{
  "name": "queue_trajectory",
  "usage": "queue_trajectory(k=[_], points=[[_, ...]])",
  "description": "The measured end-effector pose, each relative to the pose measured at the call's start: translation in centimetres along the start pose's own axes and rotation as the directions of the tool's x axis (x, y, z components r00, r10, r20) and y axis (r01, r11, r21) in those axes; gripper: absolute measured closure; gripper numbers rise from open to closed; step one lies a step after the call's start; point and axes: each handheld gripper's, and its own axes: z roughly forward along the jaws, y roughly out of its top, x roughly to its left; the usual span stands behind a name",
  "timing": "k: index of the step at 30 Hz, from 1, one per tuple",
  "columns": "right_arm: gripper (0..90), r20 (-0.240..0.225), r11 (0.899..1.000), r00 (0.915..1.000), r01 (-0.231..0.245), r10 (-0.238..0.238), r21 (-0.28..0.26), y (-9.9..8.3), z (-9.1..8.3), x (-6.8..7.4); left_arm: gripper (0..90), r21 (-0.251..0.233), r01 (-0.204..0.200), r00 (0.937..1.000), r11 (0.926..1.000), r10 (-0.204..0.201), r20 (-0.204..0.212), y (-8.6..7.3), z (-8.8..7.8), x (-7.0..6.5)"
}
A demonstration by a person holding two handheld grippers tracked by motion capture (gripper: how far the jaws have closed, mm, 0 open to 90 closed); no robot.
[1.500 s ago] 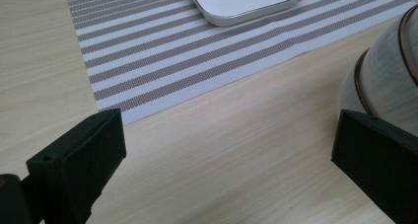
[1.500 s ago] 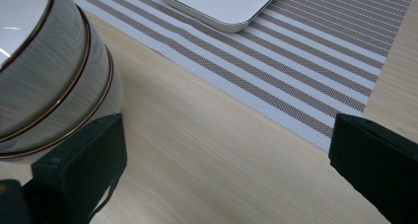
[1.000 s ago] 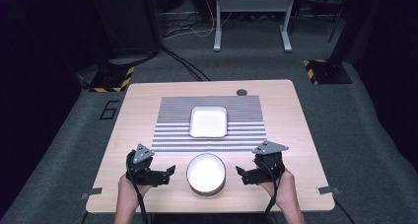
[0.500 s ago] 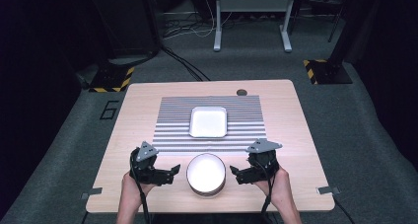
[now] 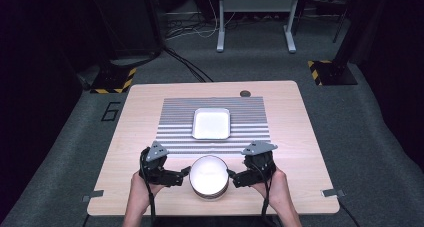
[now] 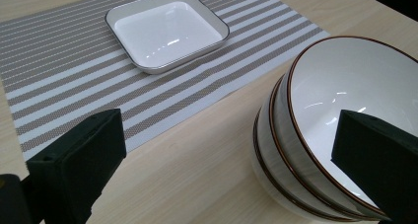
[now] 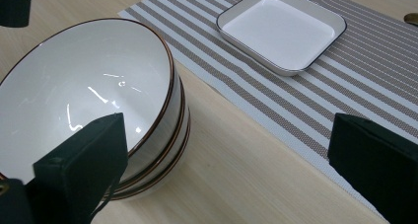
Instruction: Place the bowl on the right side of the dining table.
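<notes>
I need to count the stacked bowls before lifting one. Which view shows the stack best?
The left gripper view: the bowls are seen from the side, and three brown rims show, nested one in another. The right gripper view shows the rims too, partly behind a jaw. The high view looks straight down, so the stack reads as one white disc.

High view looks down from above; both gripper views sit low, close, sharing the bowl stack.
</notes>
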Motion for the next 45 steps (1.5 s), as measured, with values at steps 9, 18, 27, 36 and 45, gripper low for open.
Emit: queue_trajectory(k=[9, 18, 27, 36, 45], points=[[1.5, -0.027, 1.0, 0.9996, 0.005, -0.004, 0.015, 0.3, 1.2, 1.0, 0.0, 0.034, -0.028, 0.999, 0.999, 0.027, 0.034, 0.1, 1.4, -1.0], [0.0, -0.038, 0.999, 0.9992, 0.01, -0.009, 0.036, 0.4, 2.3, 1.7, 0.0, 0.059, -0.042, 0.9979, 0.9974, 0.039, 0.052, -0.3, 2.6, -1.6], [0.0, -0.056, 0.998, 0.9983, 0.02, -0.017, 0.061, 0.4, 3.4, 2.3, 0.1, 0.08, -0.056, 0.9967, 0.9952, 0.051, 0.064, -0.4, 3.2, -1.9], [6.7, -0.071, 0.995, 0.9974, 0.018, -0.011, 0.095, 0.3, 4.5, 2.6, 10.6, 0.118, -0.068, 0.9938, 0.9906, 0.057, 0.096, -0.6, 3.9, -2.1], [34.5, -0.056, 0.991, 0.9984, -0.002, 0.01, 0.137, 0.1, 5.4, 2.6, 38.2, 0.119, -0.059, 0.9938, 0.9911, 0.047, 0.101, -0.9, 4.3, -2.5]])
